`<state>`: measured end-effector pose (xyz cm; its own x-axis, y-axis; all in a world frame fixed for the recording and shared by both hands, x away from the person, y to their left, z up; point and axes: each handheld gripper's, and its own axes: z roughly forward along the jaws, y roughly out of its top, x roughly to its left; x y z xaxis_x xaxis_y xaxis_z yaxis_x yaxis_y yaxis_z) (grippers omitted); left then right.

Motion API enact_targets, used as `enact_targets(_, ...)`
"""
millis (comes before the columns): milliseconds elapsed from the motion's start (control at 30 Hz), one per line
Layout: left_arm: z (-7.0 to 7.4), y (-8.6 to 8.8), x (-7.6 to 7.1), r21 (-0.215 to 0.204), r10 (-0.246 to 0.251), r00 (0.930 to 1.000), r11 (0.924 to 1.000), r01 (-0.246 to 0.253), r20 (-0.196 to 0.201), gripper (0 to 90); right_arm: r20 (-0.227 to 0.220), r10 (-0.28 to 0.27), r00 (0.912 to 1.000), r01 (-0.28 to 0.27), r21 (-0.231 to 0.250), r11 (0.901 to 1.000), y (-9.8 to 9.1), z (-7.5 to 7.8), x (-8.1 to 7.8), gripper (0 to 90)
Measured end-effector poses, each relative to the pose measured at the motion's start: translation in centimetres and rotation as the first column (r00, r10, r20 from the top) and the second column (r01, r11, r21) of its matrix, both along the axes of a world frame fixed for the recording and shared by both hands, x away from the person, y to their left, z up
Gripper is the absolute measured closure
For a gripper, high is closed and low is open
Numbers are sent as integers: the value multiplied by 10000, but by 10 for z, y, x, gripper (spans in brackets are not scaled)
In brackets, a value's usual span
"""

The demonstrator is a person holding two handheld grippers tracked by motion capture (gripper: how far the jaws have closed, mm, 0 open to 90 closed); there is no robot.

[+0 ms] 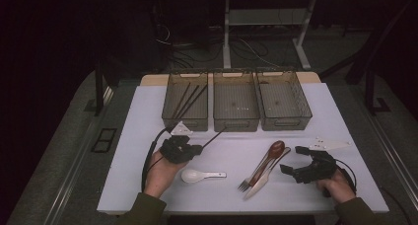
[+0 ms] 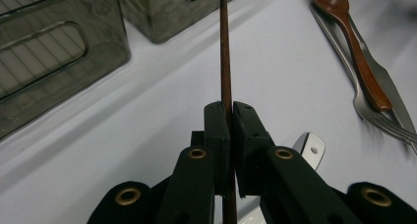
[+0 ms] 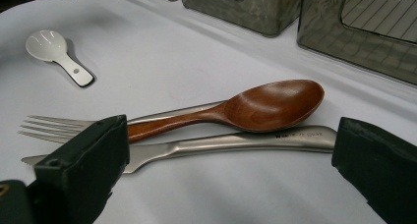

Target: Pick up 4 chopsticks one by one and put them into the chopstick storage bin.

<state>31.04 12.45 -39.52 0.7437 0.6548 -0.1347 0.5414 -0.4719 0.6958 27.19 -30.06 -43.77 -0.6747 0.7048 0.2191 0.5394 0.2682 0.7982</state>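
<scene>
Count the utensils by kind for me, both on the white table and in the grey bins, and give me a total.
Dark thin chopsticks: 4, three in the left grey bin, one in the left gripper
Brown wooden spoon: 1
White ceramic spoon: 1
Steel fork: 1
Steel knife: 1
Total: 8

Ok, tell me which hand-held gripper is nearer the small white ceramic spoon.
Left. The left hand-held gripper hangs just above the white ceramic spoon; the right hand-held gripper sits beyond the cutlery.

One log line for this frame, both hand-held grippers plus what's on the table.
left hand-held gripper: shut on chopstick | right hand-held gripper: open, beside wooden spoon, fork, knife | left bin: chopsticks inside
</scene>
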Motion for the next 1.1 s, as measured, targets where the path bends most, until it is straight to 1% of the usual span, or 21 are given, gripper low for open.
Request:
enact_targets(467,10,23,6,-408,404,9987,9984,-391,317,845,10,-51,10000,51,16,10000,0,0,0,8)
enact_targets(733,13,26,13,-382,364,9983,9987,-347,461,845,9,-94,10000,94,45,9999,-1,0,0,8)
enact_targets(967,17,29,23,-130,310,9980,9995,-303,556,845,-7,-88,10000,88,19,10000,-1,0,0,8)
enact_targets(1033,19,31,26,-124,399,9976,9992,-393,562,846,-13,-105,9999,105,28,9999,-1,0,1,8)
enact_targets(1100,20,33,30,-224,468,9973,9987,-456,573,845,-24,-103,9999,103,26,9999,-1,0,1,8)
